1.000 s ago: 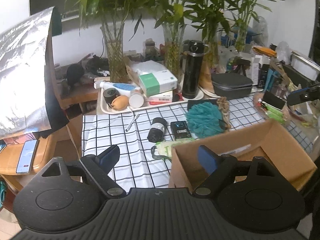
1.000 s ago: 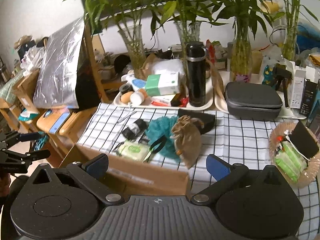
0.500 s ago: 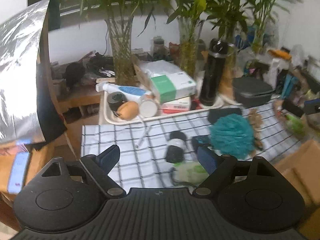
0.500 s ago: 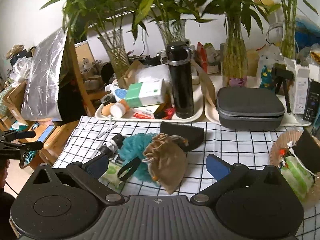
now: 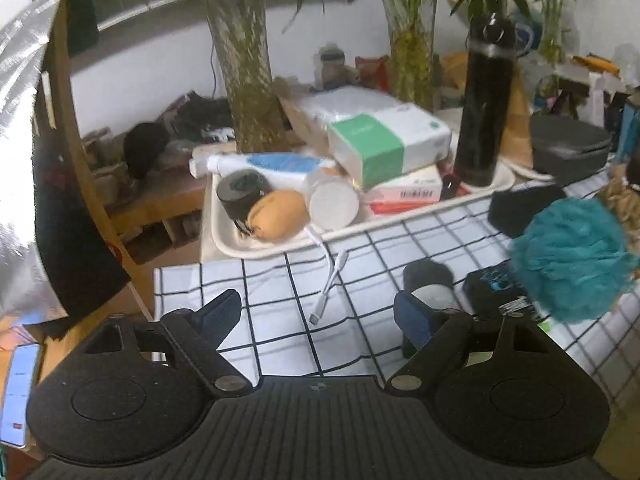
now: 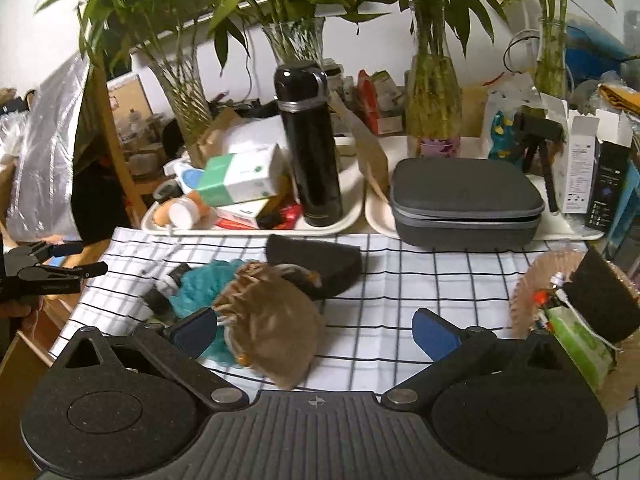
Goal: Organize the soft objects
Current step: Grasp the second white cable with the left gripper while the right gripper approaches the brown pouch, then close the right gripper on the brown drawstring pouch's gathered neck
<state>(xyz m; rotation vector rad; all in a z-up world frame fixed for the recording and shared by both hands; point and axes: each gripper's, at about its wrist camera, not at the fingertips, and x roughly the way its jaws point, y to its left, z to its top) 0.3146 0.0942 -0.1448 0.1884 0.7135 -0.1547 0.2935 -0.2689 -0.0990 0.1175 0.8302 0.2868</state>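
Gaping wide and empty, both grippers' fingers (image 5: 218, 312) (image 6: 434, 332) hover over frilly teal pouf (image 5: 568, 260) and crinkled tan pouch (image 6: 272, 328).

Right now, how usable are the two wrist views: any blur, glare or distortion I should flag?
Left wrist view: motion blur smears the teal bath pouf and the plant stems; the silver foil sheet glares at the left edge. Right wrist view: sharper, with the black flask crisp, though the brown drawstring pouch is slightly soft. Both views bend straight lines toward the edges, with dark corners.
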